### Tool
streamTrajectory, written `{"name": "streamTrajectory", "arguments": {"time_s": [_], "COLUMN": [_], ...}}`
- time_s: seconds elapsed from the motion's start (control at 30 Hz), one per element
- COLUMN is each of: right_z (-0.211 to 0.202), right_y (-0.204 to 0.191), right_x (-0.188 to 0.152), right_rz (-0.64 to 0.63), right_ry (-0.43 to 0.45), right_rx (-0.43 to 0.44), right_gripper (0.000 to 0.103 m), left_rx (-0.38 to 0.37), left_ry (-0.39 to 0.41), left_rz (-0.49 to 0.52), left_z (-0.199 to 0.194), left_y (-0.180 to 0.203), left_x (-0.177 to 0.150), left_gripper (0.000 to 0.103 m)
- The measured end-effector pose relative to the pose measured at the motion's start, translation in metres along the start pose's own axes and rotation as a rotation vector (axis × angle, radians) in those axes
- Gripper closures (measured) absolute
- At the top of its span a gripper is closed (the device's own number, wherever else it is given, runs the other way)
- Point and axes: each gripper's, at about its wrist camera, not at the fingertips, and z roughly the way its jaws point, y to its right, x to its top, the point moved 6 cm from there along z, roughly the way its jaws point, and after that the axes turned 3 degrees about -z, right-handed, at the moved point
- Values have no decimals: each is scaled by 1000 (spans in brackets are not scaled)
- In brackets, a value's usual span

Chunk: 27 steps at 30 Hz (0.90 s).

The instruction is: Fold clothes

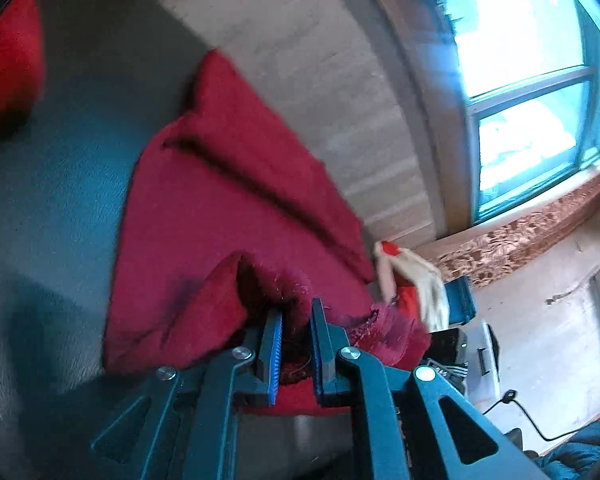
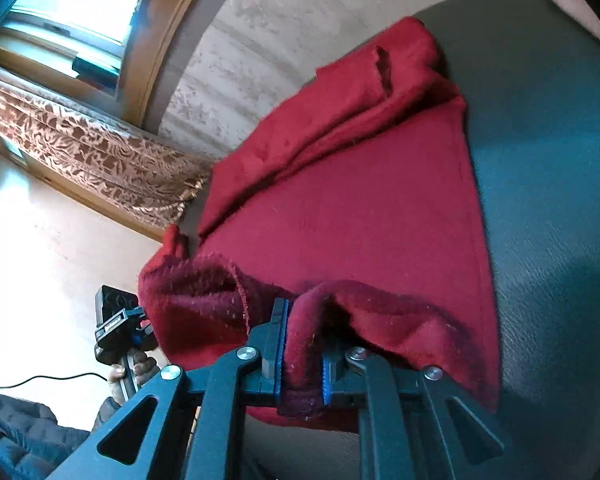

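Observation:
A dark red fleece garment (image 1: 236, 200) lies spread on a dark grey-teal surface (image 1: 60, 184), with long folds across its far part. My left gripper (image 1: 296, 312) is shut on a bunched near edge of it. In the right wrist view the same garment (image 2: 360, 208) stretches away from me, and my right gripper (image 2: 302, 312) is shut on another bunched part of its near edge. The left gripper (image 2: 120, 328), held in a hand, shows at the lower left of the right wrist view, beside the garment's corner.
Another red cloth (image 1: 8, 52) lies at the far left of the surface. A white and red cloth (image 1: 412, 280) hangs off the far edge. A window (image 1: 532, 92), a patterned curtain (image 2: 80, 140), a pale wall and a black cable (image 1: 520, 416) lie beyond.

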Motion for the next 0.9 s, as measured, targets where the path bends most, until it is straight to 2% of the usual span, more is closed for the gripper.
{"name": "streamTrajectory", "arguments": {"time_s": [0.1,0.33,0.5,0.57,0.63,0.73,0.77,0.9], "right_z": [-2,-14,-12,3,24,55,62,55], "right_y": [-13,-41,-40,-29,-5,33,43,44], "right_x": [17,73,119,136,146,142,137,120], "right_rz": [-32,-97,-71,-32,34,140,173,186], "right_ry": [40,144,207,203,180,122,112,151], "right_rx": [14,30,43,28,-5,-49,-49,-5], "right_gripper": [89,89,90,89,89,90,93,94], "left_rx": [-53,-85,-109,-72,-21,75,107,102], "left_ry": [42,124,176,175,139,72,52,58], "left_rz": [20,40,19,6,-27,-87,-103,-119], "left_z": [-4,3,18,34,60,93,100,96], "left_y": [17,37,38,28,8,-24,-35,-47], "left_x": [18,67,107,123,134,136,132,109], "left_gripper": [92,92,92,92,92,93,94,96]}}
